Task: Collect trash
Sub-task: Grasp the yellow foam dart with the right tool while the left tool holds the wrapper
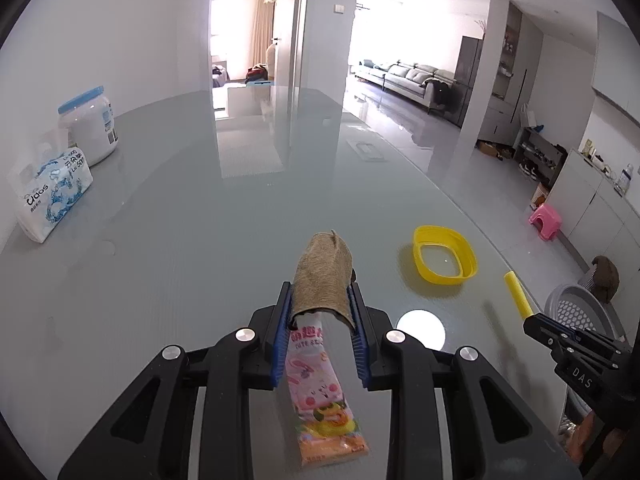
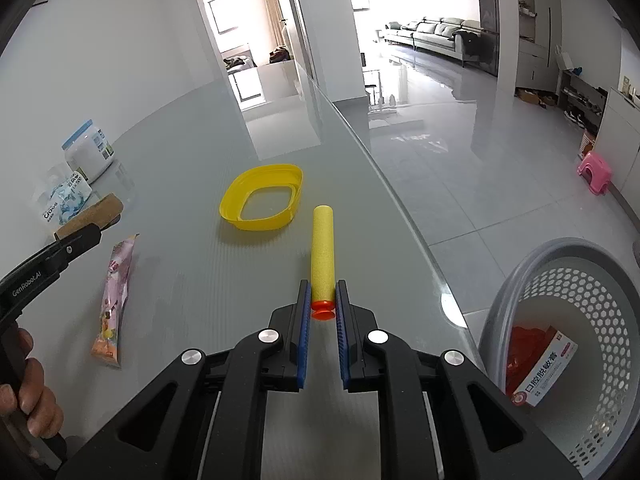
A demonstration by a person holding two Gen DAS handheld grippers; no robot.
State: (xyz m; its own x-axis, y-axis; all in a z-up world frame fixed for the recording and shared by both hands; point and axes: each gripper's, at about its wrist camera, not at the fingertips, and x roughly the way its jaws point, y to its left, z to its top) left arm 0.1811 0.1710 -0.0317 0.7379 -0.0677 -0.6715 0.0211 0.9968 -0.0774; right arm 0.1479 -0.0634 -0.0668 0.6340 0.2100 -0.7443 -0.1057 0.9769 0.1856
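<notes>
Between your left gripper's (image 1: 320, 300) blue pads sits a brown cork-like roll (image 1: 323, 280), clamped on both sides and lifted above the table (image 1: 192, 240). Directly under that gripper a pink snack wrapper (image 1: 320, 392) lies flat on the glass, its far end hidden beneath the roll.

Your right gripper (image 2: 323, 300) is narrowed around the orange-tipped end of a yellow foam dart (image 2: 322, 252); both pads touch or all but touch the dart, which points away along the table near its right edge. Whether the dart is lifted or resting on the glass, you cannot tell.

Just beyond the dart and to its left, a yellow plastic ring-shaped lid (image 2: 262, 200) rests on the table, apart from both grippers.

Off the table's right edge stands a grey perforated basket (image 2: 568, 280), and inside it lie a white and red medicine box (image 2: 544, 376) and something orange-red behind it.

At the far left edge of the table a tissue pack (image 1: 50, 196) lies beside a white jar with a blue lid (image 1: 90, 128), well apart from everything else.
</notes>
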